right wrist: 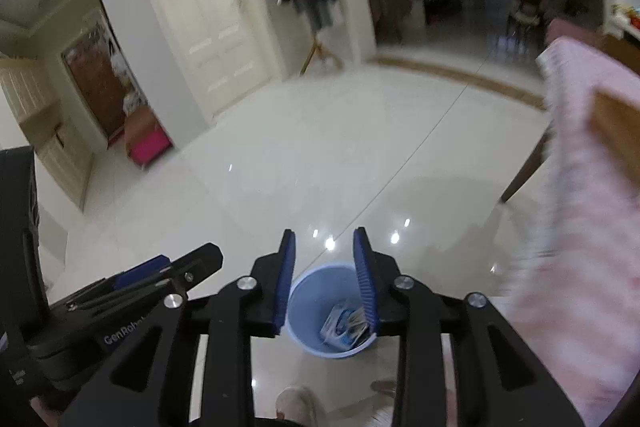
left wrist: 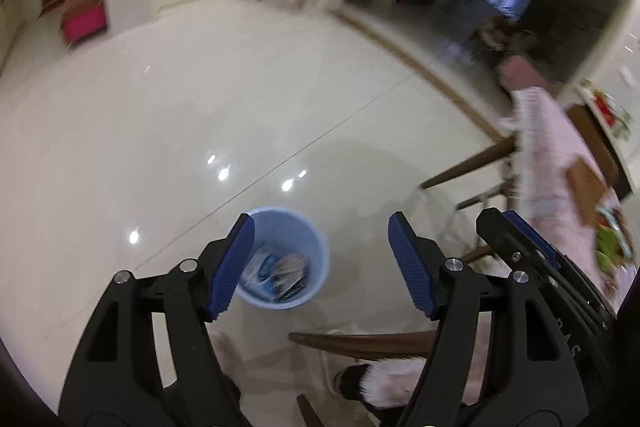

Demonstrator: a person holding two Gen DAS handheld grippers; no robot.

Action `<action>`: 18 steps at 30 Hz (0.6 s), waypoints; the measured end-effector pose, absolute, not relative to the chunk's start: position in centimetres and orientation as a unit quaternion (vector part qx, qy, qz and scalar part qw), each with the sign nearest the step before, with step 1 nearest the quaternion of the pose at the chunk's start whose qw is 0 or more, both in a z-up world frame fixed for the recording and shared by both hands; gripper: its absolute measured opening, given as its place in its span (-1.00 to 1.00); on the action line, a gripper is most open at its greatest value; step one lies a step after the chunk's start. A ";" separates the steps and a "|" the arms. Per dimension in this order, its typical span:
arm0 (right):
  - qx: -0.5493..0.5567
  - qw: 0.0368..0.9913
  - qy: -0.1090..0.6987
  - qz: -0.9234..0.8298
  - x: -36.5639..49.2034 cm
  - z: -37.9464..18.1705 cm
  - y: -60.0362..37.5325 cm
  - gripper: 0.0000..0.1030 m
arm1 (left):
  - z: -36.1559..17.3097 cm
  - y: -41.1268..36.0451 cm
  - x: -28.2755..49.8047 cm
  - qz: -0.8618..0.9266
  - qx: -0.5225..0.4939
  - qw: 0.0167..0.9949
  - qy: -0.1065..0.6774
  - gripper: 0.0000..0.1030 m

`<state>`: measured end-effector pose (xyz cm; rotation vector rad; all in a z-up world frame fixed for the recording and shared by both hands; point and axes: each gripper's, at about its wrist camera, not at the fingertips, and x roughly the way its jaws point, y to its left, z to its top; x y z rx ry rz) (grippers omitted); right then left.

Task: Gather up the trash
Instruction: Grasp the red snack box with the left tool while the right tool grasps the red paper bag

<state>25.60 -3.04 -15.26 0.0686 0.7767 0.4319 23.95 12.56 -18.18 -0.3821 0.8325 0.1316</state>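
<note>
So both grippers are up above a light blue bin point(left wrist: 298, 267) that sits on the glossy white tile floor point(left wrist: 180, 131). The left gripper point(left wrist: 322, 263) has its jaws spread wide with nothing between the blue pads point(left wrist: 410, 267); the bin shows through the gap at about 6 o'clock in the left wrist view. The right gripper point(right wrist: 324, 279) is only partly open, jaws apart and nothing between them, and the same bin sits right behind its tips. There's trash point(right wrist: 346, 323) already in the bin, crumpled blue and white wrappers lying at the bottom. Over at 3 o'clock there's a table with a pink cloth point(right wrist: 576, 227) hanging off it, with wooden legs point(left wrist: 468, 167). A white door point(right wrist: 208, 27) stands at around 11 o'clock in the right wrist view.
</note>
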 end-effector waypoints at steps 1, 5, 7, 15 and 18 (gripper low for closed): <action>0.036 0.910 0.362 0.200 24.7 -14.0 -4.9 -0.36 | -17.2 11.3 23.6 0.053 -0.175 0.901 0.394 0.37; 0.054 0.932 0.326 0.151 22.2 -11.1 -12.4 -0.24 | -13.7 4.4 22.8 -0.015 -0.137 0.920 0.367 0.42; 0.060 0.940 0.314 0.119 21.1 -10.1 -16.7 -0.23 | -12.6 1.0 22.6 -0.046 -0.122 0.922 0.364 0.43; 0.073 0.955 0.288 0.018 20.7 -8.3 -29.7 -0.08 | -10.3 -11.9 26.1 -0.142 -0.089 0.914 0.371 0.53; 0.074 0.952 0.296 -0.008 22.0 -8.3 -33.7 -0.06 | -10.1 -13.6 28.0 -0.149 -0.092 0.908 0.381 0.53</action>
